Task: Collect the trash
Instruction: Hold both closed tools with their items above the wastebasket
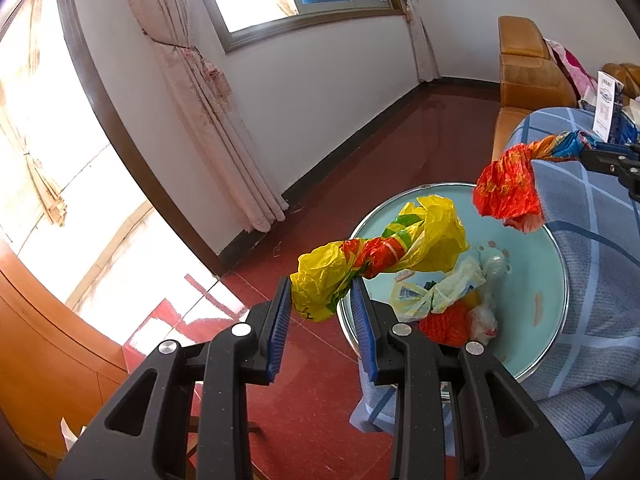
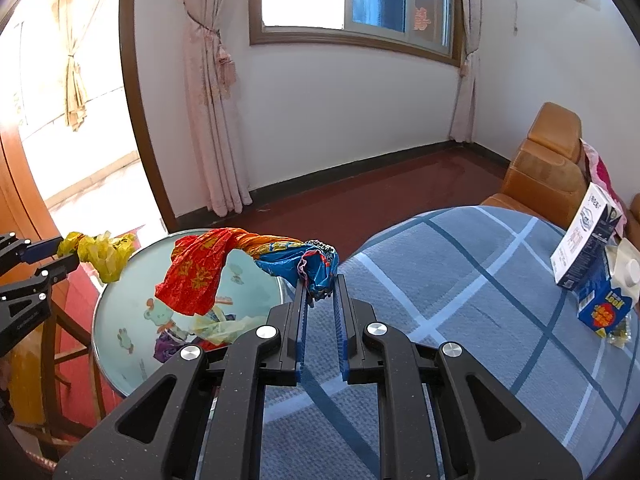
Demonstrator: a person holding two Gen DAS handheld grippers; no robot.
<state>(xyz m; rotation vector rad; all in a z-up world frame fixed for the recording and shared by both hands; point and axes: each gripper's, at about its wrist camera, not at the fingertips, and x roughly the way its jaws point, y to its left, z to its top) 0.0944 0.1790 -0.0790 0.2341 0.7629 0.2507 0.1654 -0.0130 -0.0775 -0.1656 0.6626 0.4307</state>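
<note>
Left claw (image 1: pixel 322 300): narrowly parted, clamped on yellow wrapper (image 1: pixel 384 252), twisted, crumpled.
Right claw (image 2: pixel 320 292): nearly closed, pinching red-blue wrapper (image 2: pixel 248 264).

Bright daylight, blown-out doorway (image 1: pixel 36 128) glare, floor (image 1: pixel 320 208) sheen — sharp, fisheye-curved edges

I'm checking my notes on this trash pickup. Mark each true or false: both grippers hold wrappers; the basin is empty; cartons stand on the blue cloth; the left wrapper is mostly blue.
1. Both grippers hold wrappers. True: the left gripper pinches a yellow wrapper, the right gripper a red-and-blue wrapper.
2. The basin is empty. False: crumpled bags already lie in it.
3. Cartons stand on the blue cloth. True.
4. The left wrapper is mostly blue. False: mostly yellow.
</note>
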